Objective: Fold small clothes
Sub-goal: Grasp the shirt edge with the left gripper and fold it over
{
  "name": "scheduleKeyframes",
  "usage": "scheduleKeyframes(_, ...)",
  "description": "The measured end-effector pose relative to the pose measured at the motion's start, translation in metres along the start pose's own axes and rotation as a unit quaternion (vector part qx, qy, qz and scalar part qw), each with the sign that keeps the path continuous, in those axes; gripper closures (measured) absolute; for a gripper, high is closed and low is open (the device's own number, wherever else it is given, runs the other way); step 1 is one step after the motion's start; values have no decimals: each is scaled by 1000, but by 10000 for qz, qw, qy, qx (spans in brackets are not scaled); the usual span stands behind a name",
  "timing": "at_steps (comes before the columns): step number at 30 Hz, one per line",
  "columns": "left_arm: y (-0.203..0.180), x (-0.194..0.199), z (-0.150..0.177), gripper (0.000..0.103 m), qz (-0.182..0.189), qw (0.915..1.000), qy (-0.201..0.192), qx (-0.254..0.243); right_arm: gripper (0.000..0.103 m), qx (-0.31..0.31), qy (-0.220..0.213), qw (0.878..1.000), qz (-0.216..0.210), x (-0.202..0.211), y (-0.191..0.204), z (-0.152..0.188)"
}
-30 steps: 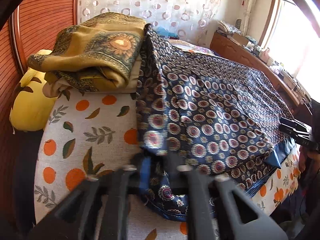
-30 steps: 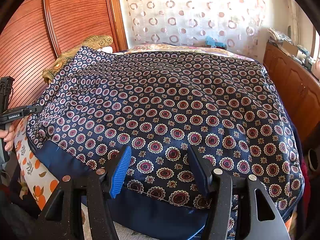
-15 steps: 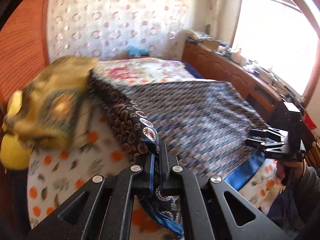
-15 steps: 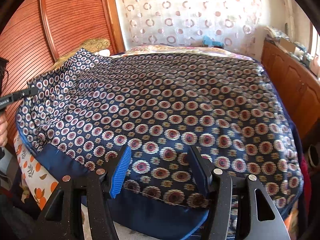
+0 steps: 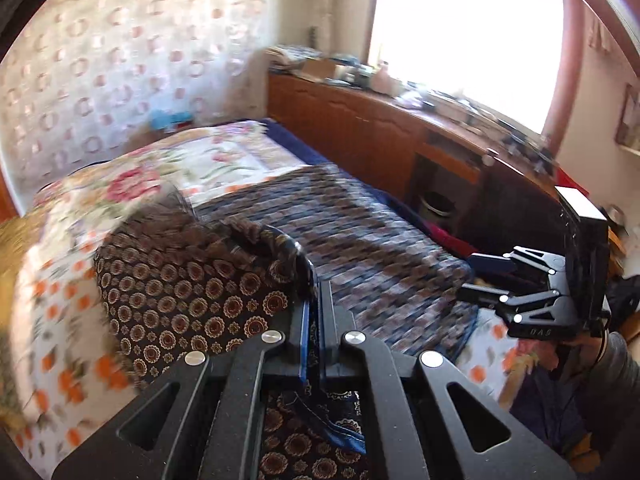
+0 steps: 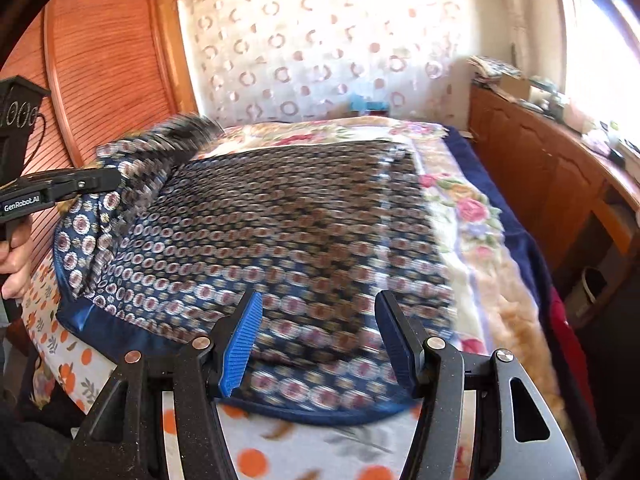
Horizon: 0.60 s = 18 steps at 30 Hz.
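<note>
Moved: left gripper [image 5: 318, 312] lifted cloth [image 6: 280, 232] edge higher, over bed [image 6: 472, 216].
Left: pinched tight on cloth, at 12 o'clock.
Right gripper [image 6: 320, 344]: open wide, holds nothing; cloth at 12 o'clock.

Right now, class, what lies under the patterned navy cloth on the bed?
Around the cloth an orange-print sheet and a floral blanket show, so these seem to run beneath it. Anything else under it is covered.

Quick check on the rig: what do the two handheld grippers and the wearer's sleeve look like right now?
Both are matte black plastic with triangular cut-outs, round silver rivets and ribbed blue pads. The left gripper carries white "GenRobot.AI" lettering on its side and a thin black cable at its boxy camera housing. The right gripper bears a similar black box. A grey sleeve covers the right wrist.
</note>
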<state>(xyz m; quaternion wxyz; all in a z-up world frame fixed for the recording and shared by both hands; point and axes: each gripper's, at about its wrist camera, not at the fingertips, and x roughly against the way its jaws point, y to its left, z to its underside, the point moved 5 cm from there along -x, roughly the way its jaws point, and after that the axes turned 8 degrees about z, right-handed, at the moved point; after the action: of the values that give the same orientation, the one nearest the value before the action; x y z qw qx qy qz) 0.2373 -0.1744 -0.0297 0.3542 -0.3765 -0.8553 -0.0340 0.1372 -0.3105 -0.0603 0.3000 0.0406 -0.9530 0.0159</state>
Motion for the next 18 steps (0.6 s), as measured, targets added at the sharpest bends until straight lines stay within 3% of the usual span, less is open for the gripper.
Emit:
scheduleKeyframes(8, -56, -47, -36, 99, 349, 9983, 249, -403, 42, -333, -11, 9994, 131, 14, -32, 17)
scheduleKeyframes(17, -74, -65, -37, 98, 467, 9964, 496, -505, 42, -494, 16, 9987, 136, 17, -42, 25)
scheduleKeyframes(18, -71, -65, -34, 91, 402, 9963, 530, -543, 42, -488, 33, 9987, 140, 18, -41, 24)
